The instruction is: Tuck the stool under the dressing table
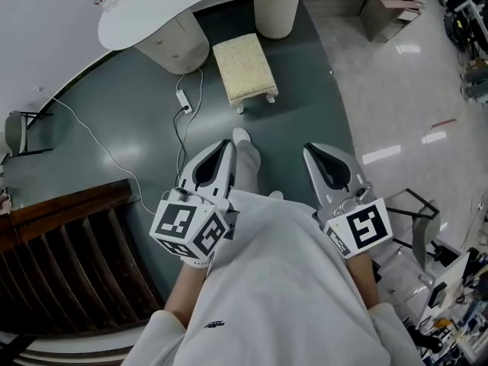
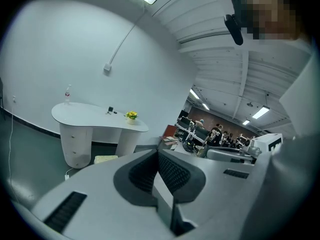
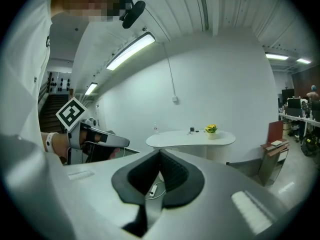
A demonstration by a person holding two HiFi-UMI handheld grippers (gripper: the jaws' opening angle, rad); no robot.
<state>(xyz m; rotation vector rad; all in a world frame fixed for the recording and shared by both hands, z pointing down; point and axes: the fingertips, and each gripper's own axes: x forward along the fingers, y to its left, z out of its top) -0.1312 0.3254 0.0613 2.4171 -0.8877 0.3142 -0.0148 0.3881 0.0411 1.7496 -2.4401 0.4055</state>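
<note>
The left tongs (image 1: pixel 226 148) are closed, their dark ribbed pads together with nothing between them, as the left gripper view (image 2: pixel 158 153) shows. The right tongs (image 1: pixel 313 151) are likewise pressed together and empty in the right gripper view (image 3: pixel 160 153). Both are held side by side in front of the person's white-clad body, each with its marker cube toward the person, and both point across the floor toward the furniture. A white shoe (image 1: pixel 242 137) shows between them. Well ahead stands the rectangular stool with a cream cushioned seat and white legs (image 1: pixel 245 67), well apart from both tongs. It rests on the dark grey-green floor (image 1: pixel 122 120) out in front of the white curved tabletop (image 1: pixel 152 6) of the dressing table, roughly in line with the gap between its two ribbed white pedestals, and its seat is not under the top. A white power strip with a cable (image 1: pixel 183 97) lies on the floor just left of the stool. A small pot of yellow flowers (image 3: pixel 211 129) sits on the tabletop.
</note>
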